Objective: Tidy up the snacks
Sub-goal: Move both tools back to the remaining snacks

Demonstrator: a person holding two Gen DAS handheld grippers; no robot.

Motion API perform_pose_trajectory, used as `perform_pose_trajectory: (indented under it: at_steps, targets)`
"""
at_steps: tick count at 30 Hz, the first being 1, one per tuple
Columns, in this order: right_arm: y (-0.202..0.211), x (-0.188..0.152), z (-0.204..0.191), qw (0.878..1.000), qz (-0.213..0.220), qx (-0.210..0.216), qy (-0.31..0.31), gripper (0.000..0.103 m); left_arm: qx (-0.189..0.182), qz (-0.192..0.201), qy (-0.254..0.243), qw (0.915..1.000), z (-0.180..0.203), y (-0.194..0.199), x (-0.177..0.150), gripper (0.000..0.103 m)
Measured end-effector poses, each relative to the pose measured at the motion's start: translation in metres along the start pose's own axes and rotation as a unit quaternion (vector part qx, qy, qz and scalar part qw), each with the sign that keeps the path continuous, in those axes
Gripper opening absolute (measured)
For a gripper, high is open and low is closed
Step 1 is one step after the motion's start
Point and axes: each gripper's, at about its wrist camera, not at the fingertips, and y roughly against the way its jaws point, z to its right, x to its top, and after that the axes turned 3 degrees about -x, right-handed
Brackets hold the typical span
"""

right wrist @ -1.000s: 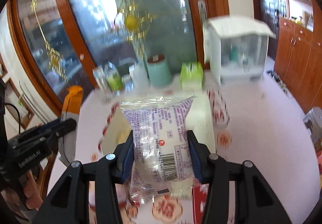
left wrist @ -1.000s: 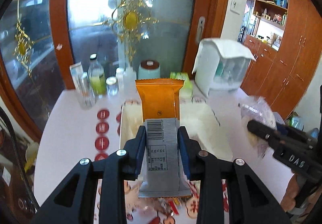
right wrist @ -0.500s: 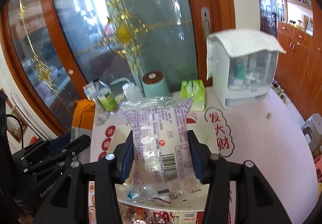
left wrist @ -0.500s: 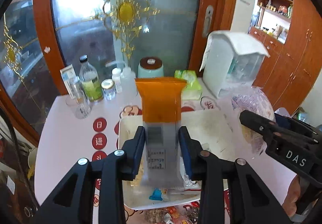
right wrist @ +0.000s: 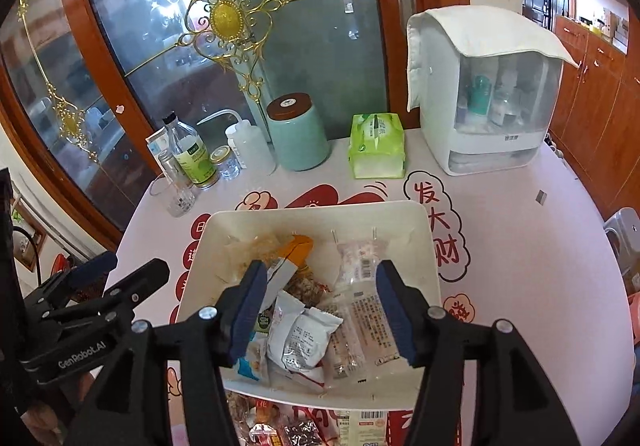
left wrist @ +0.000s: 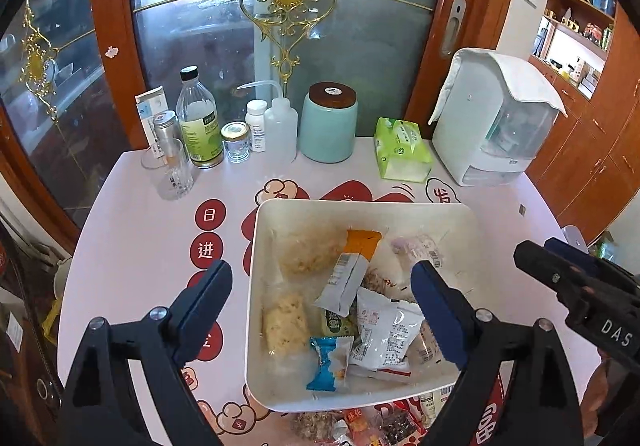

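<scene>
A white tray (left wrist: 256,246) (right wrist: 434,266) on the table holds several snack packets. The orange-and-grey packet (left wrist: 352,266) (right wrist: 292,258) lies in the middle of the tray. The clear purple-printed packet (right wrist: 360,286) (left wrist: 420,246) lies at its right side. My left gripper (left wrist: 322,298) is open and empty above the tray's near half. My right gripper (right wrist: 320,298) is open and empty above the tray too. Each gripper shows in the other's view, the right one (left wrist: 576,286) and the left one (right wrist: 104,282).
More loose snacks (left wrist: 360,426) (right wrist: 280,426) lie on the table in front of the tray. Behind it stand bottles (left wrist: 198,125), a glass (left wrist: 174,173), a teal canister (left wrist: 328,121), a green tissue pack (left wrist: 402,149) and a white box (left wrist: 496,117) against a glass door.
Both grippers opened and let go of their packets, which now lie in the tray. Both grippers pulled up and back, so more of the table shows.
</scene>
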Motion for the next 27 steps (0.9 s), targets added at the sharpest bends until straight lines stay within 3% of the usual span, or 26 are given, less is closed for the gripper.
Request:
perform_pose_trajectory:
  at_steps: [12, 27]
  targets:
    - [0.022, -0.014, -0.005, 1.0, 0.0, 0.02, 0.01, 0.059, -0.001, 0.008, -0.017, 0.9998, 0.012, 0.028, -0.015, 0.09]
    - [0.067, -0.056, -0.003, 0.999, 0.006, 0.03, 0.03, 0.059, -0.013, 0.024, -0.025, 0.9993, 0.025, 0.079, -0.054, 0.09]
